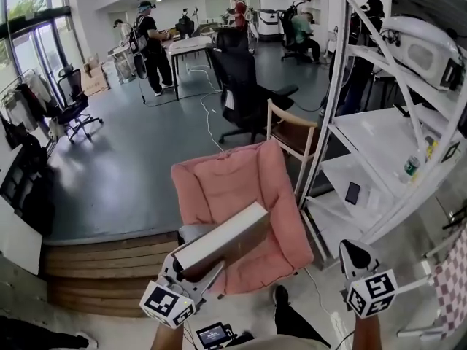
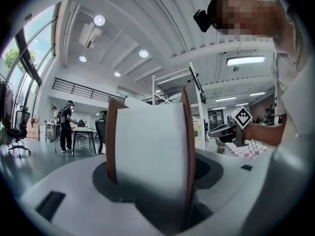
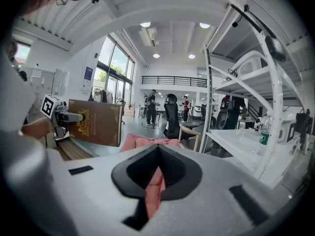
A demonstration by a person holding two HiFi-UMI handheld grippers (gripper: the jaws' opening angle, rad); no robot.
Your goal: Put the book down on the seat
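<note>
My left gripper point(image 1: 198, 270) has its fingers clamped on the book point(image 1: 222, 240), which is tilted above the front edge of the pink seat point(image 1: 219, 184) at 12 o'clock. My right gripper point(image 1: 355, 256), at 3 o'clock, has its fingers together and empty.

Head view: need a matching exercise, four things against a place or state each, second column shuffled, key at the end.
Things
1. book
2. pink seat
3. right gripper
4. bottle

Places or states
A. stands on the white shelf
B. jaws together, holding nothing
C. clamped in the left gripper
D. nothing lying on it yet

Pairs: 1-C, 2-D, 3-B, 4-A
</note>
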